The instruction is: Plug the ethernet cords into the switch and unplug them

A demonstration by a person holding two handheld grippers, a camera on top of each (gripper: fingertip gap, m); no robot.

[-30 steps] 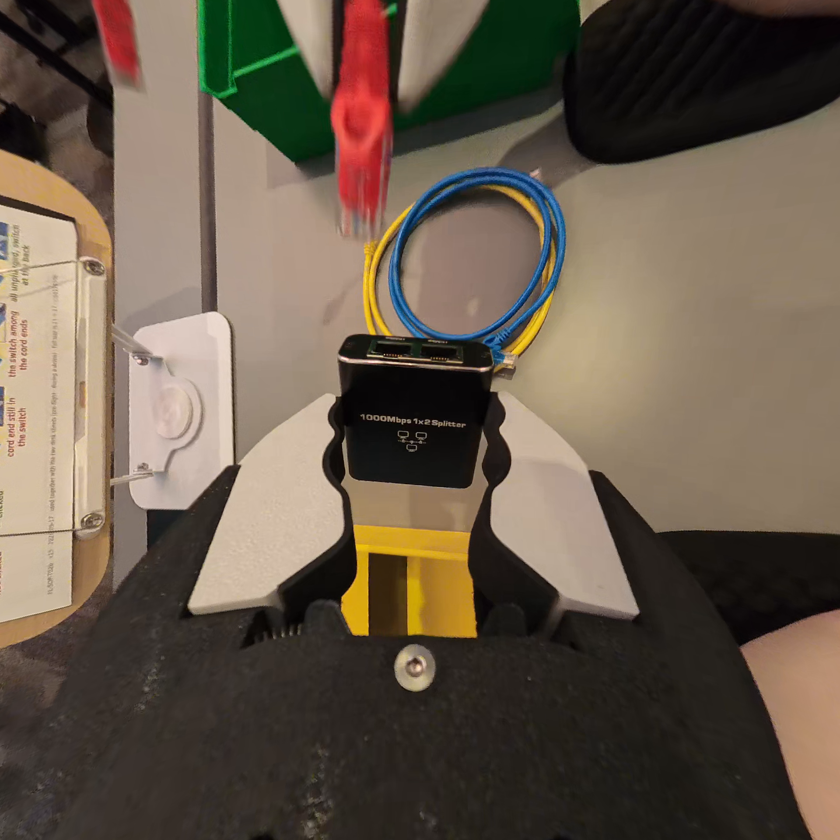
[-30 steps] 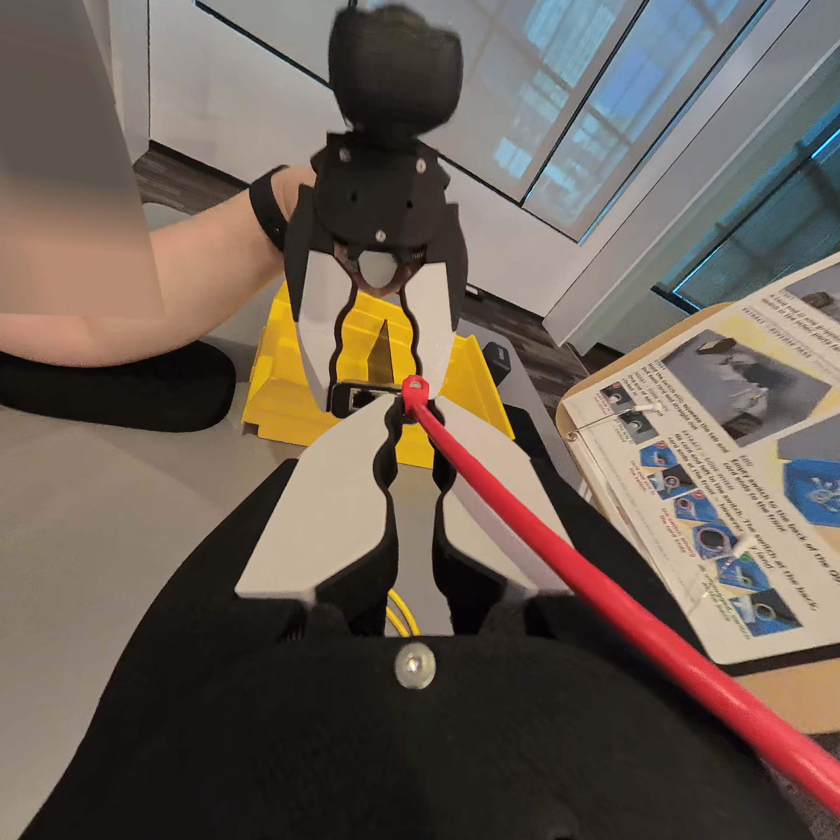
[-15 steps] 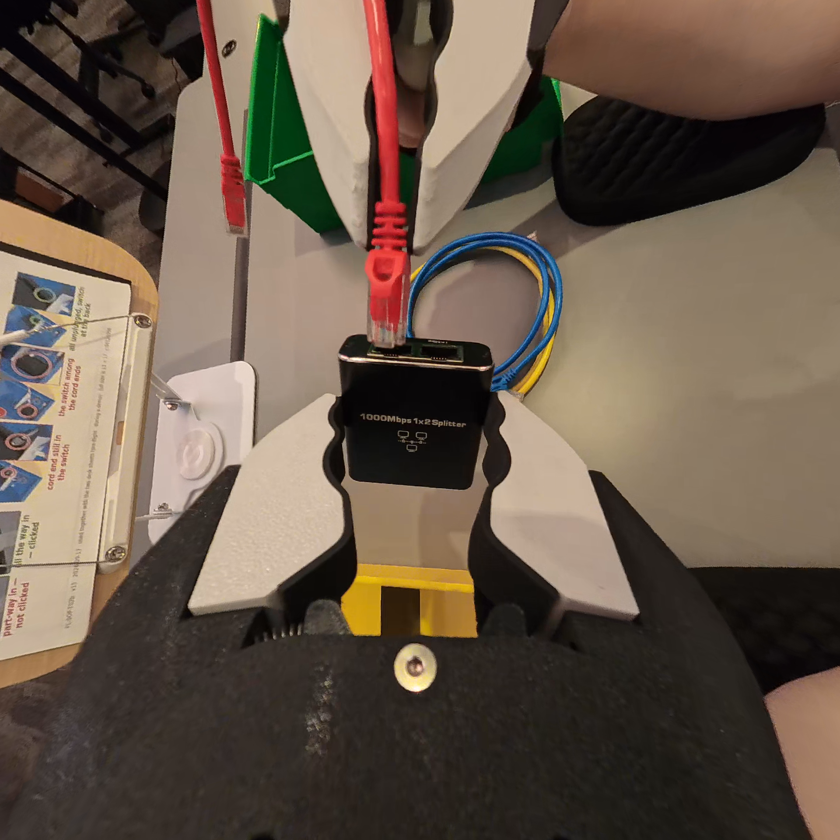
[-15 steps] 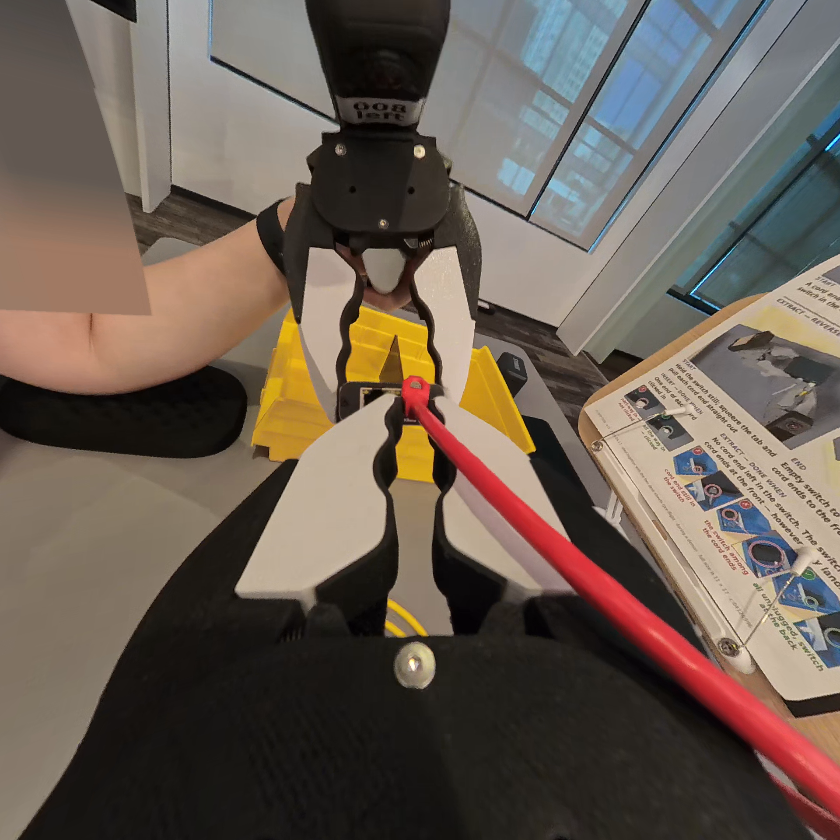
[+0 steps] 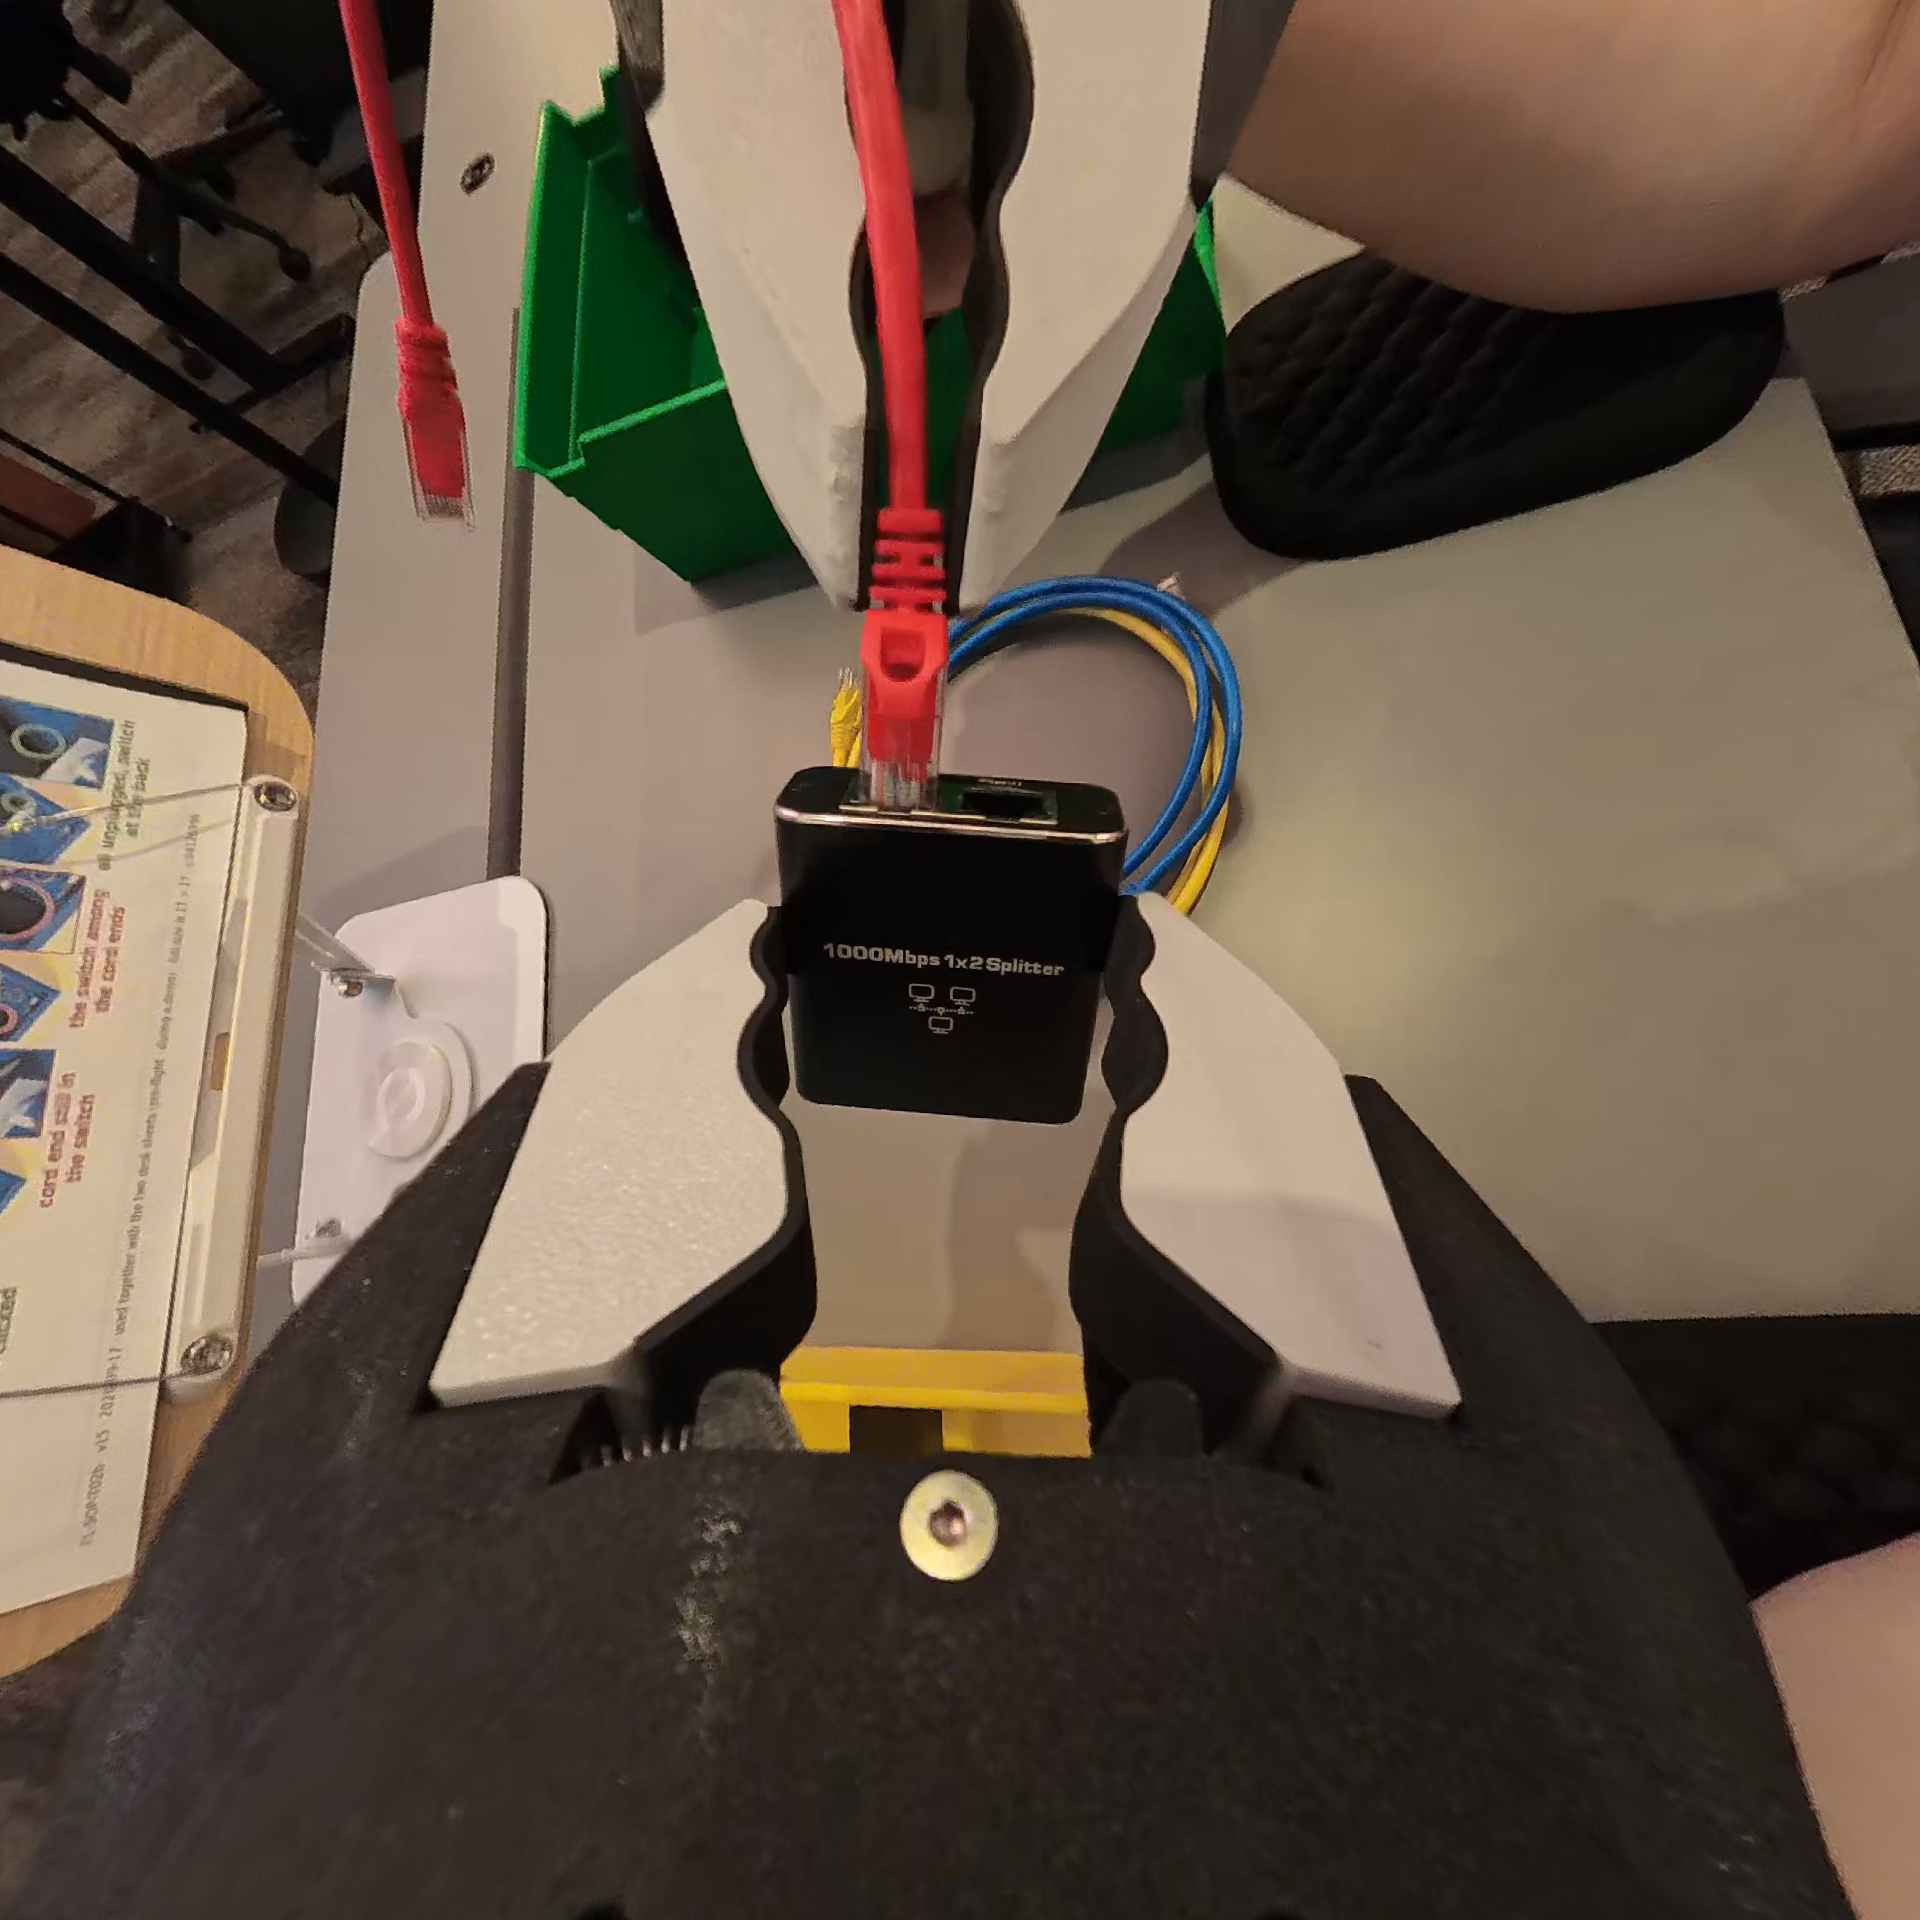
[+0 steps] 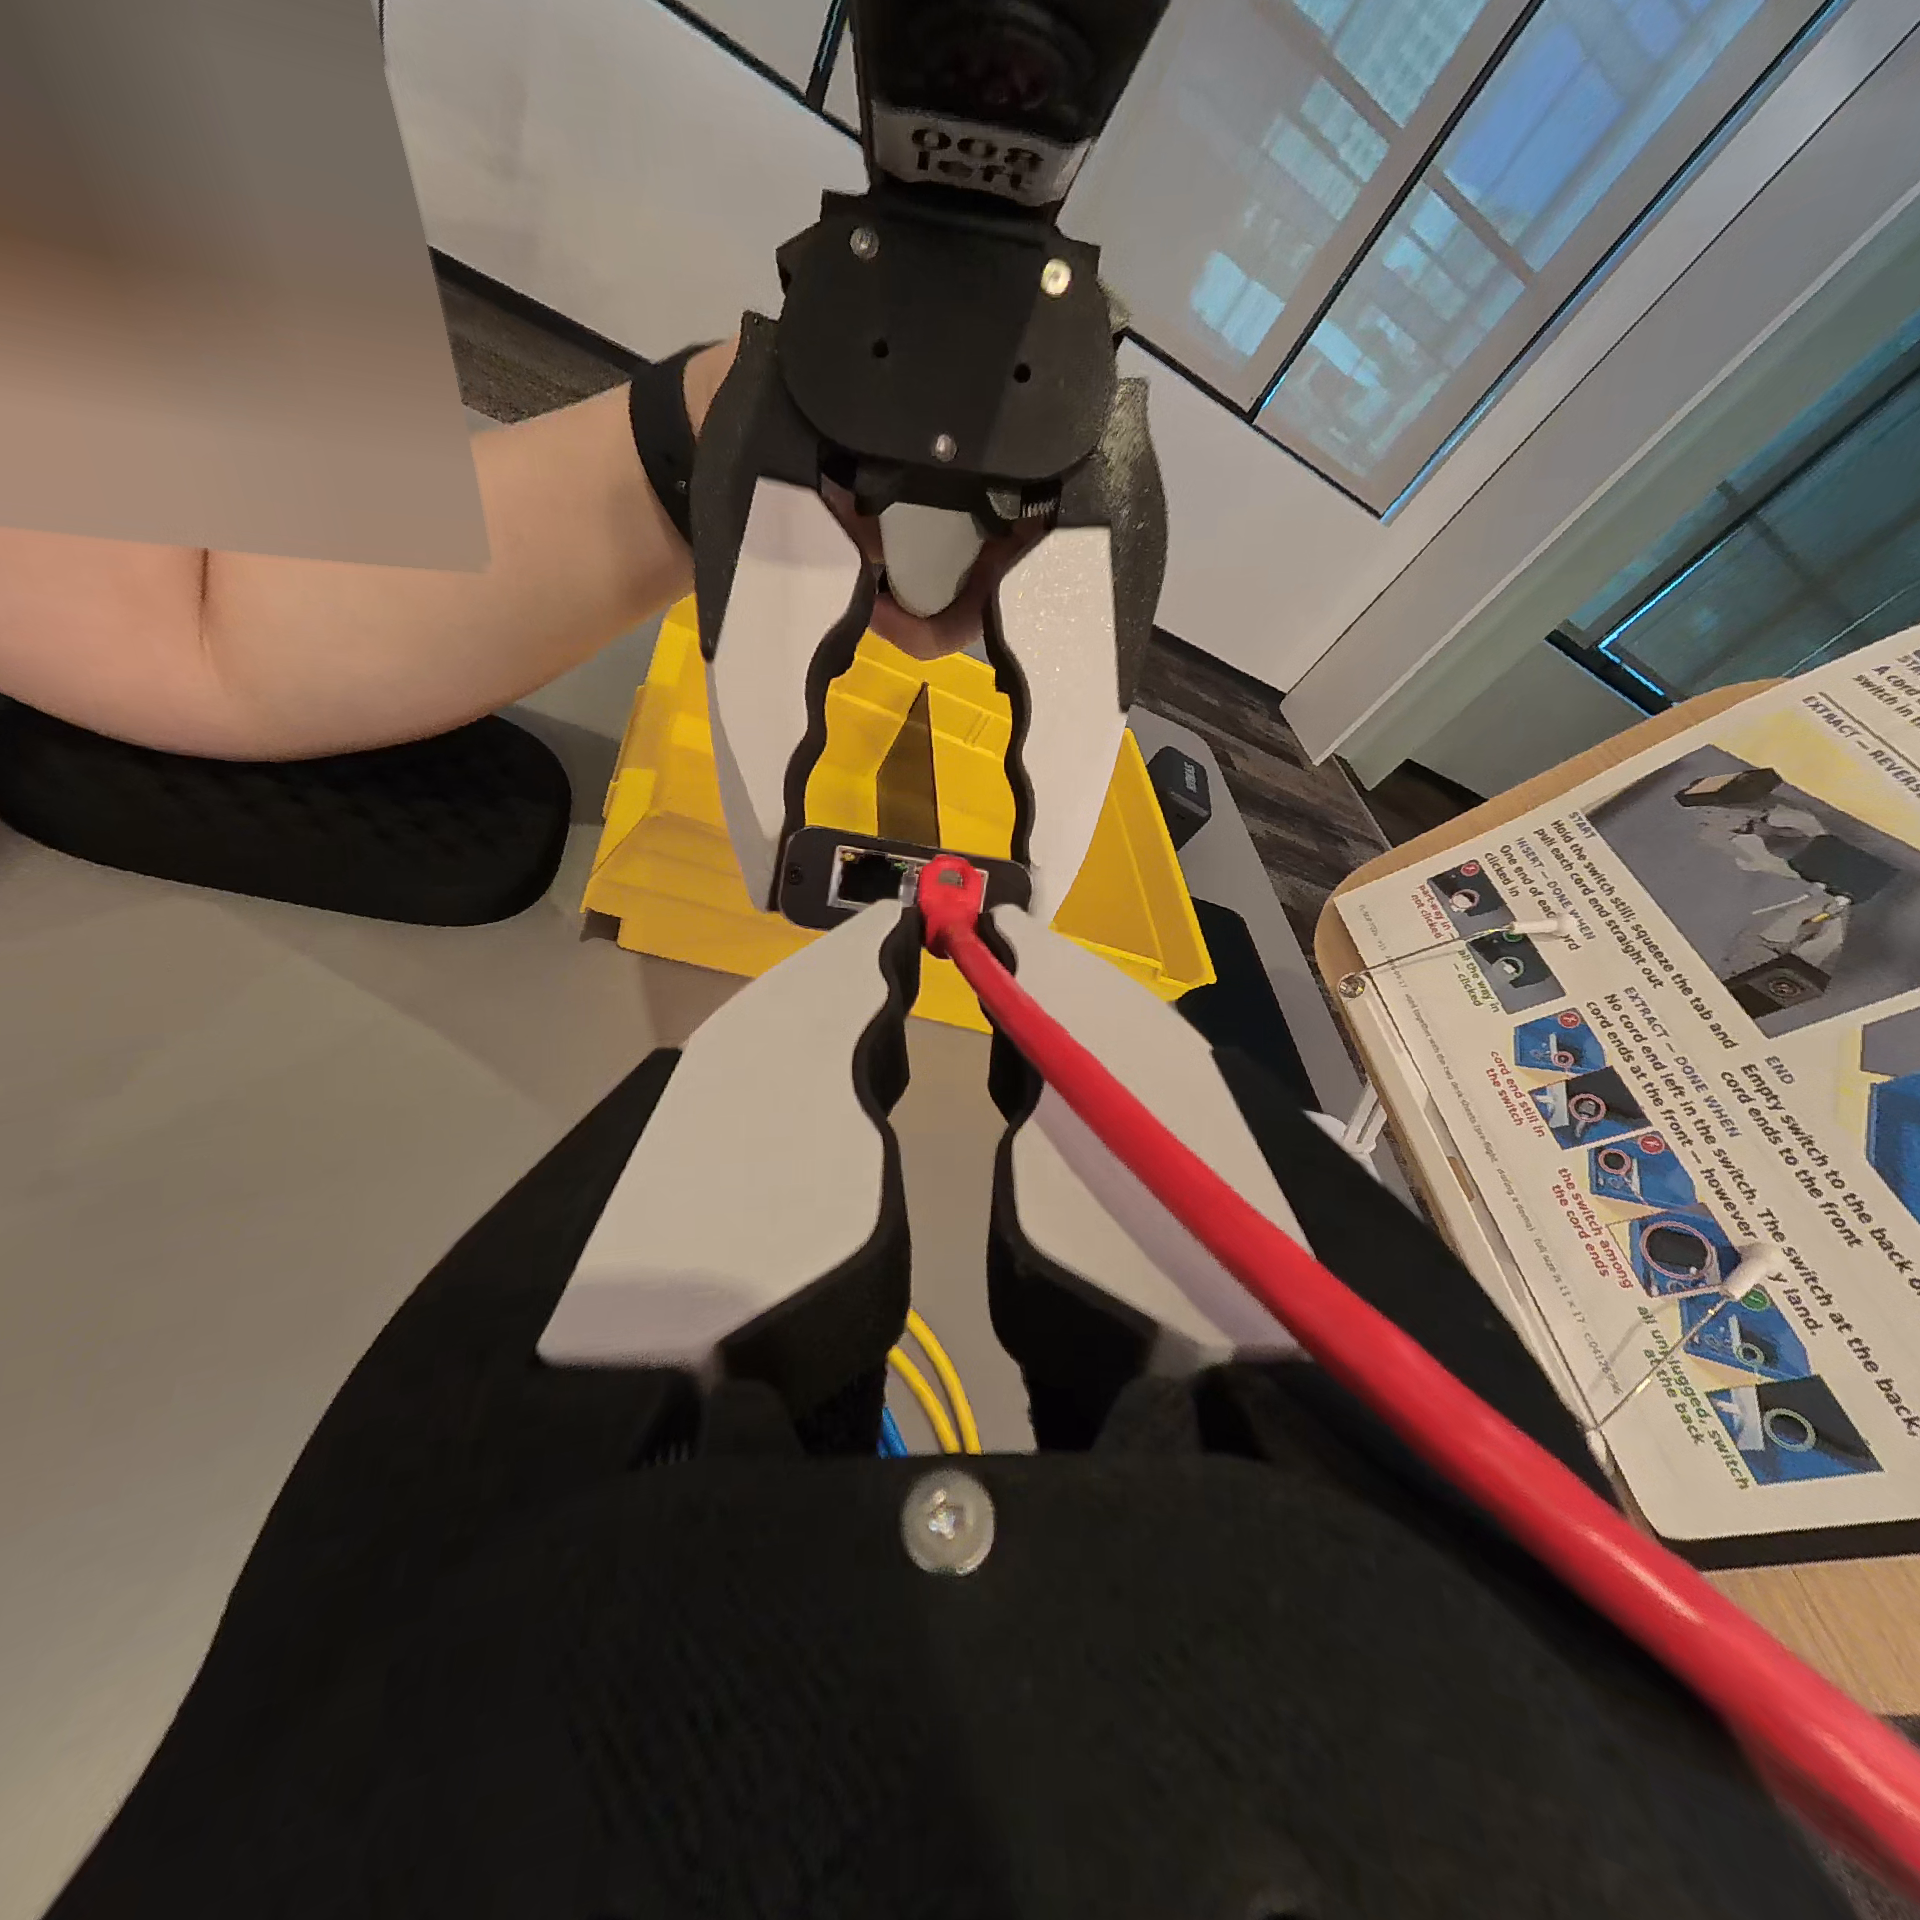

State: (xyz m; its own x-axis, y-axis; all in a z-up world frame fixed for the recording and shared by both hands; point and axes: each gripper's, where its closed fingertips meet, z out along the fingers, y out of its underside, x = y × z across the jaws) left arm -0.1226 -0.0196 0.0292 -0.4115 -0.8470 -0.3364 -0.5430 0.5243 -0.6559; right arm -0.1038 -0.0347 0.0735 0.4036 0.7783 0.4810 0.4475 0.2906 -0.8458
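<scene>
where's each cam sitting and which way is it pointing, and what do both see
Left wrist view: rides on the left tongs, looking down along them at the grey table; its pads clamp the black switch; a bare forearm crosses the top right.
Right wrist view: rides on the right tongs, facing back toward the person and windows; its pads grip the red cord; the other forearm shows at left.
Shared: switch, red cord's plug at one port, and each other's tongs.

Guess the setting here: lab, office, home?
Probably an office-type room set up as a data-collection station: grey table, instruction sheet on a stand, parts bins, large windows.
</scene>
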